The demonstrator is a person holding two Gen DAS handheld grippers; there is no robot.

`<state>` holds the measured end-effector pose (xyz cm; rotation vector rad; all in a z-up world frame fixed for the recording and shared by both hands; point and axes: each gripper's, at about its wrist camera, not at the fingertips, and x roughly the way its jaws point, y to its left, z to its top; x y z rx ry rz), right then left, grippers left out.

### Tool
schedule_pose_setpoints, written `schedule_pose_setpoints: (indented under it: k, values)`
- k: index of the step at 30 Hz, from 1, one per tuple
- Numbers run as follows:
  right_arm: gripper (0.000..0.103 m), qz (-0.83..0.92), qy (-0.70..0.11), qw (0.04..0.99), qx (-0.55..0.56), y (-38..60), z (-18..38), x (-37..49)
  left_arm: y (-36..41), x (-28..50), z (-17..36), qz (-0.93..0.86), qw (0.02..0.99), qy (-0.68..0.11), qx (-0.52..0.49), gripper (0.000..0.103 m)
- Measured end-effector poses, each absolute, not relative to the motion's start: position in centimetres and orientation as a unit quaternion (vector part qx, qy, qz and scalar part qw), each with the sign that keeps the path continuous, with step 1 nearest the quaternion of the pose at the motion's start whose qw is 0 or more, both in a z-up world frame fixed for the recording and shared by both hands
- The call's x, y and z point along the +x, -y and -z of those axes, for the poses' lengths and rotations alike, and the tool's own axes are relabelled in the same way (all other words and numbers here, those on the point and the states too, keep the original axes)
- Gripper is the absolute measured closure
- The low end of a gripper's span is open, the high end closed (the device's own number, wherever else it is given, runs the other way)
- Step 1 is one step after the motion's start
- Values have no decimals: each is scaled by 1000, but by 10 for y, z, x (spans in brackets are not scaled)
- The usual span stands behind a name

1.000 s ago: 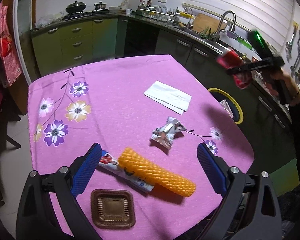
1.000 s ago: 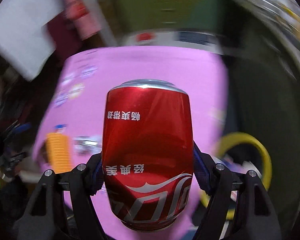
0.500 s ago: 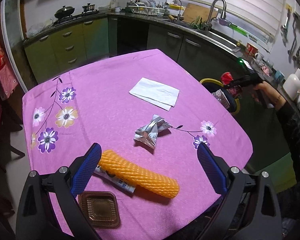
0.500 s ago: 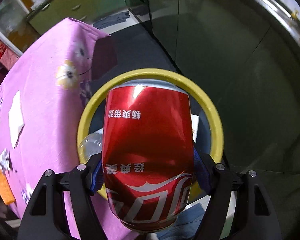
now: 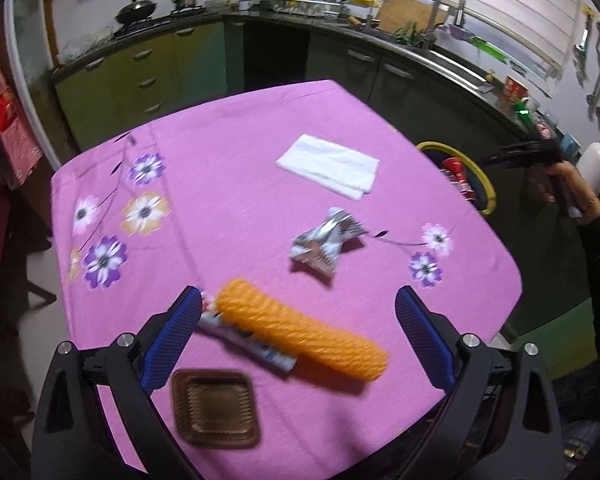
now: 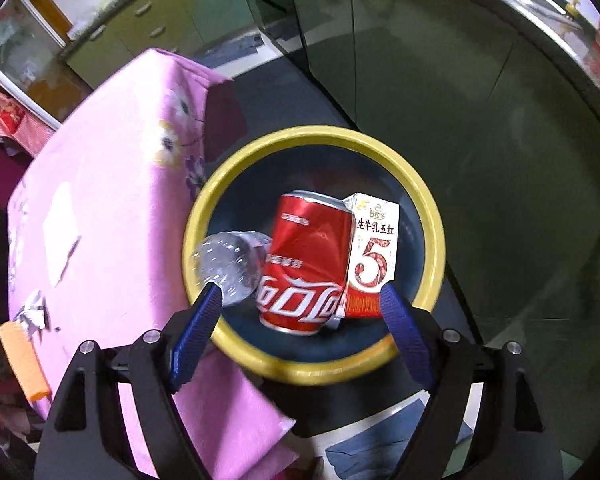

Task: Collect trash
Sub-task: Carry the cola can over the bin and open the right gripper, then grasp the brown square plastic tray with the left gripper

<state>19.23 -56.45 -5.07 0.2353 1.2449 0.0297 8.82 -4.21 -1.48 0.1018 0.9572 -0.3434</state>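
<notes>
Black tongs (image 6: 300, 306), blue ribbed pads (image 6: 198, 332), silver screws.

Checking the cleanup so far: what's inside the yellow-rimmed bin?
In the bin: a red cola can, a clear plastic bottle, a milk carton. Anything beneath them is hidden.

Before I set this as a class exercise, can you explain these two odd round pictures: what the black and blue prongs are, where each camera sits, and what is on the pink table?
No robot here: a person holds a two-fingered tool in each hand, each with a wide-angle camera looking along its fingers.

The left tool hangs open over the pink table. On the table lie an orange foam net over a tube, a foil wrapper, a white napkin and a brown tray.

The right tool looks down into a yellow-rimmed bin beside the table. Its jaws have just opened and grip nothing. The red can lies in the bin with a clear bottle and a carton.
</notes>
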Motion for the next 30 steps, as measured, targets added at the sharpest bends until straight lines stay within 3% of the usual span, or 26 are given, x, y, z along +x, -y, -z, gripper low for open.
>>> schedule_pose_setpoints:
  k: [14, 23, 30]
  values:
    - [22, -85, -556, 822, 85, 495, 27, 175, -4, 62, 85, 98, 828, -540, 113, 7]
    - [22, -115, -559, 818, 69, 461, 31, 179, -10, 73, 117, 112, 812, -570, 62, 7]
    - [22, -126, -560, 816, 65, 452, 28, 180, -14, 69, 117, 102, 818, -564, 53, 29]
